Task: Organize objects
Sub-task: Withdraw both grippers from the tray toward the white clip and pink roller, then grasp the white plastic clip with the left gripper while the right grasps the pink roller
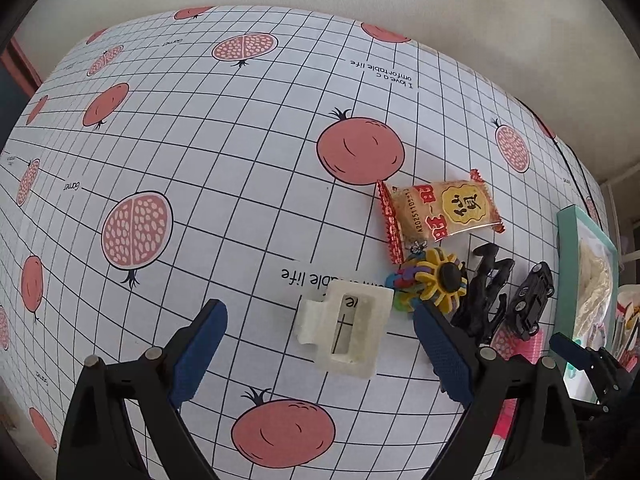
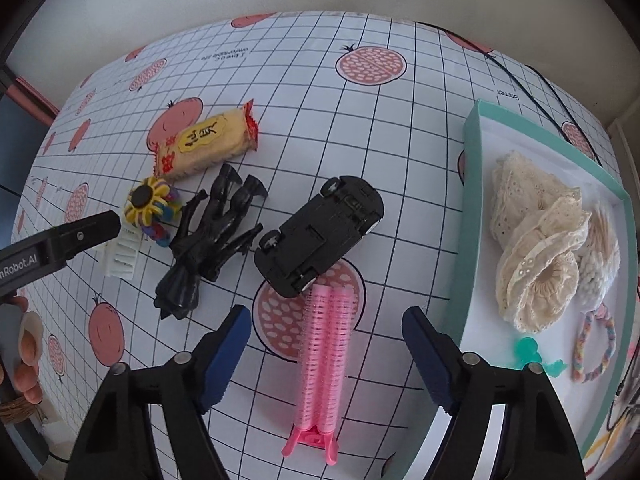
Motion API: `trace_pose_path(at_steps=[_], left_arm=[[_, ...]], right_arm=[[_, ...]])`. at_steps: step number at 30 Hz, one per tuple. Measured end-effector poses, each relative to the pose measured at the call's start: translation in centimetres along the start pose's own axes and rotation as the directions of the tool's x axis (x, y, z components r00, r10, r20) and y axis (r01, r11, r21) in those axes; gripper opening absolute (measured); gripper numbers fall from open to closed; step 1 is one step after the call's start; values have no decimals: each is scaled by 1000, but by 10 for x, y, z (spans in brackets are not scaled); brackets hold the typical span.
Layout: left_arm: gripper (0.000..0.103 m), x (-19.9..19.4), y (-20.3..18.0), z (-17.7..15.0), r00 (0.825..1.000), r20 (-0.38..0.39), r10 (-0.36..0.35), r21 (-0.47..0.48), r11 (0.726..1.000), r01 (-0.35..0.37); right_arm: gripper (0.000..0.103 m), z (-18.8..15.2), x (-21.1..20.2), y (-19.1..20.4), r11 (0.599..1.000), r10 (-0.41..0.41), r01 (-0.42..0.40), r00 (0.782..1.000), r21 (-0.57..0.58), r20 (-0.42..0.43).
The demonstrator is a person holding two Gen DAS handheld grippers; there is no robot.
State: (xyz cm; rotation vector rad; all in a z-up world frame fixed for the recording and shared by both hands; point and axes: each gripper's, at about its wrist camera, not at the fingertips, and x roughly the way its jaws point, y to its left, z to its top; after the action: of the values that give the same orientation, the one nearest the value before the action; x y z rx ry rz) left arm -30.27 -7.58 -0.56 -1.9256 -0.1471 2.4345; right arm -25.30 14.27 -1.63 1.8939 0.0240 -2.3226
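Note:
My left gripper (image 1: 320, 344) is open, its blue pads on either side of a white hair claw (image 1: 344, 326) lying on the cloth, not touching it. My right gripper (image 2: 326, 346) is open above a pink hair-roller clip (image 2: 325, 356) that lies lengthwise between its fingers. Beyond it a black toy car (image 2: 320, 236) rests upside down, beside a black figure (image 2: 212, 236). A yellow flower-shaped toy (image 2: 146, 202) and a snack packet (image 2: 206, 146) lie farther left. The left gripper's finger (image 2: 80, 236) shows over the white hair claw (image 2: 122, 256).
A teal-rimmed white tray (image 2: 472, 184) at the right holds cream lace scrunchies (image 2: 536, 248), cotton swabs, a pastel braided hair tie (image 2: 596, 348) and a teal clip (image 2: 532, 354). A hand (image 2: 24, 356) grips the left tool. The pomegranate-print cloth (image 1: 200, 160) spreads open to the left.

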Motion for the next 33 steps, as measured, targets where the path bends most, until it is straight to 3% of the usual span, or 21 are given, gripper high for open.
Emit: trace_pose_path(at_steps=[9,12,15,23,27,33], left_arm=[[88,12,-5,-3,999,-24,21,17,1000,-21],[74,14,-6,-4,999,-33,23,21,1000,-22],[72,16,-5,-5,999,-39,24,23,999,-23],[51,14,-4,-6,998,-33,53,37,998,-52],[49,13,-4,-7,998,-28,63,40,997,-61],[48,11,-1,-7,998,-22,57,38,998,-56]], right_arm=[[74,-6,12,4,998,-42,40,999,-43,-33],[69,-8,12,6,995,-72,70,997,-71,-27],[61,-9,11,5,995,-65,63,998,-82,-23],[37,-8,4,-9,996,-49,48,999,-79,-12],[30,-7,3,-19,995,-44,43,999,-86,-12],[29,-2,-2,-27,997,5,-7,1000,-71,-21]])
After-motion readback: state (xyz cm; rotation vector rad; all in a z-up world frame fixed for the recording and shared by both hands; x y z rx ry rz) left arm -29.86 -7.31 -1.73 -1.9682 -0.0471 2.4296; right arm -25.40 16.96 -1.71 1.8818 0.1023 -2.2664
